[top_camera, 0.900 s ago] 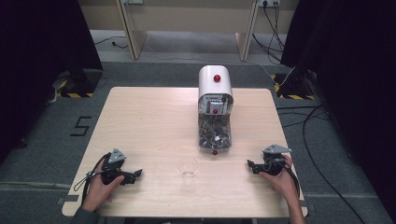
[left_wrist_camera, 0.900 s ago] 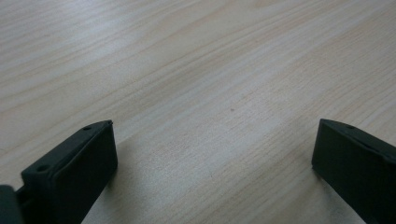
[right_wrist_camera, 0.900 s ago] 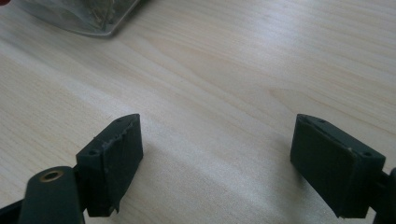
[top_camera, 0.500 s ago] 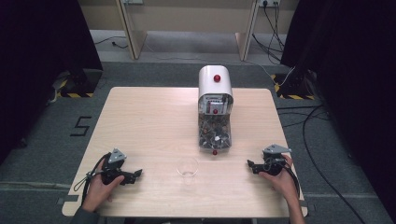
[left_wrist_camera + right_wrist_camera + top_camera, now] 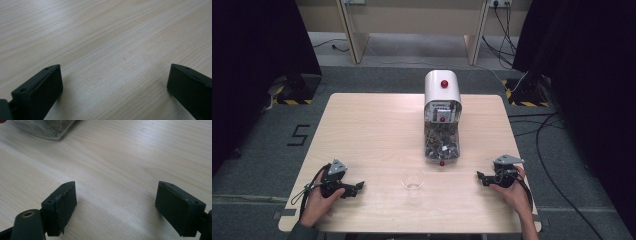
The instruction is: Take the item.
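Nothing is in hand yet: my left claw (image 5: 357, 187) and right claw (image 5: 480, 177) both rest on the table (image 5: 362, 125) near its front edge, jaws spread wide and empty. The clear cup (image 5: 413, 179) stands between them, just in front of the candy dispenser (image 5: 442, 117). I judge the next move is to reach inward for the cup and bring it under the spout. Bare wood lies on both sides, so there is plenty of room; only the near edge is close.
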Motion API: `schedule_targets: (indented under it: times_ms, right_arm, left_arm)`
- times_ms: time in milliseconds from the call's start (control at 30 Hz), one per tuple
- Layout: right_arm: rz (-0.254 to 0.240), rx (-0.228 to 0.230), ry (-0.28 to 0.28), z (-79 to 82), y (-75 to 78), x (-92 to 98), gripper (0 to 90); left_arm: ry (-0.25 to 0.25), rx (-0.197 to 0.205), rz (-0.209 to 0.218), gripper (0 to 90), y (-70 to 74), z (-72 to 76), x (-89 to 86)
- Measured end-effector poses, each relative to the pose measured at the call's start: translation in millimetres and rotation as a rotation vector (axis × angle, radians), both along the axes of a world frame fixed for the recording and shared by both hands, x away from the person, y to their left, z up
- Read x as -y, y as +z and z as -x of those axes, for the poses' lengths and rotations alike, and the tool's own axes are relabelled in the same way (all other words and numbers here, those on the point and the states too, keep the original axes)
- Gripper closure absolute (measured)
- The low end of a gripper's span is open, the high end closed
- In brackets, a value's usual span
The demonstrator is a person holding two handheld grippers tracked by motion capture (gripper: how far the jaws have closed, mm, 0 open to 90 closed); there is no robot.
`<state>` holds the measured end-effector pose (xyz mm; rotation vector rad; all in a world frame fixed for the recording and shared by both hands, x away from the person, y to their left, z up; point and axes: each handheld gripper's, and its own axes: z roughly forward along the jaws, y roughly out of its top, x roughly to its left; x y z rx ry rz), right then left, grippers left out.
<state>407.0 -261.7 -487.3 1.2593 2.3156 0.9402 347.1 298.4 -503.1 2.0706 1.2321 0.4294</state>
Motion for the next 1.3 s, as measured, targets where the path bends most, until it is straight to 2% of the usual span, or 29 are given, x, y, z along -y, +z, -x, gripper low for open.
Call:
schedule_targets:
  times_ms: [233,267,500,633,767,900,1300]
  right_arm:
    - [-0.011,-0.009,0.012,-0.2,2.6,4.6,25.5]
    - [-0.026,0.003,0.000,0.2,4.6,5.1,26.6]
    - [-0.038,0.046,0.016,1.6,13.9,0.9,29.0]
    - [-0.049,0.087,0.032,3.1,24.8,-7.5,31.4]
    - [-0.062,0.105,0.060,4.2,33.0,-17.3,31.9]
    - [-0.061,0.123,0.087,4.3,40.3,-26.2,32.7]
    - [-0.069,0.157,0.107,0.6,54.3,-40.4,34.3]
  left_arm:
    - [0.000,0.000,0.000,0.0,0.0,0.0,0.0]
    - [0.000,0.000,0.000,0.0,0.0,0.0,0.0]
    - [0.000,0.000,0.000,0.0,0.0,0.0,0.0]
    - [0.000,0.000,0.000,0.0,0.0,0.0,0.0]
    - [0.000,0.000,0.000,0.0,0.0,0.0,0.0]
    - [0.000,0.000,0.000,0.0,0.0,0.0,0.0]
    - [0.000,0.000,0.000,0.0,0.0,0.0,0.0]
